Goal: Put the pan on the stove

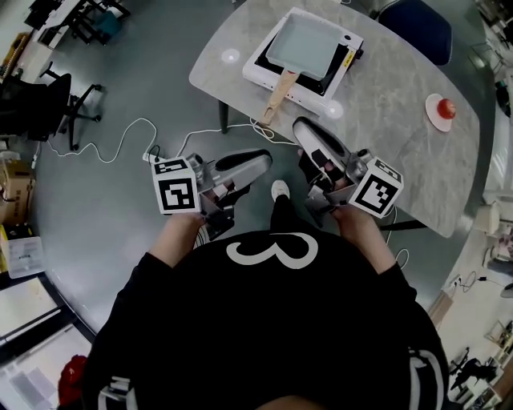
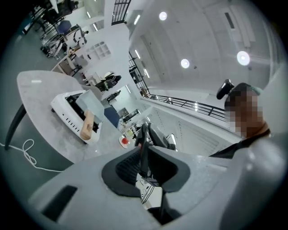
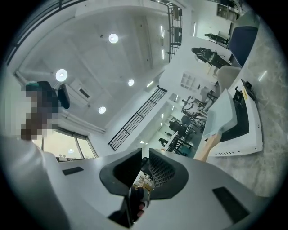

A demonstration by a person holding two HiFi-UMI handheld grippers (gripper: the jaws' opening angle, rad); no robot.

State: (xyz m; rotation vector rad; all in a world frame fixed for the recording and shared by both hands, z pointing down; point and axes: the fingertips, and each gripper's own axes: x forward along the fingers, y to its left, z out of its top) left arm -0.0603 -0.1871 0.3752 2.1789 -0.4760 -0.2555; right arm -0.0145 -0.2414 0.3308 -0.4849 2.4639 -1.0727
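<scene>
The pale square pan [image 1: 303, 46] with its wooden handle [image 1: 276, 100] lies on the white portable stove [image 1: 260, 76] at the far part of the grey table [image 1: 401, 80]. Both grippers hang over the floor, close to the person's body and short of the table. My left gripper [image 1: 266, 158] is shut with nothing between its jaws; my right gripper [image 1: 299, 125] is shut and empty too. The left gripper view shows the pan [image 2: 90, 101] on the stove [image 2: 67, 112] far off to the left. In the right gripper view the pan [image 3: 220, 112] and stove [image 3: 249, 134] stand at the right.
A red object on a small white dish [image 1: 441, 110] sits at the table's right end. A white cable [image 1: 120, 148] trails over the floor under the table's near edge. A black office chair [image 1: 32, 96] stands at the left, a blue chair [image 1: 417, 24] behind the table.
</scene>
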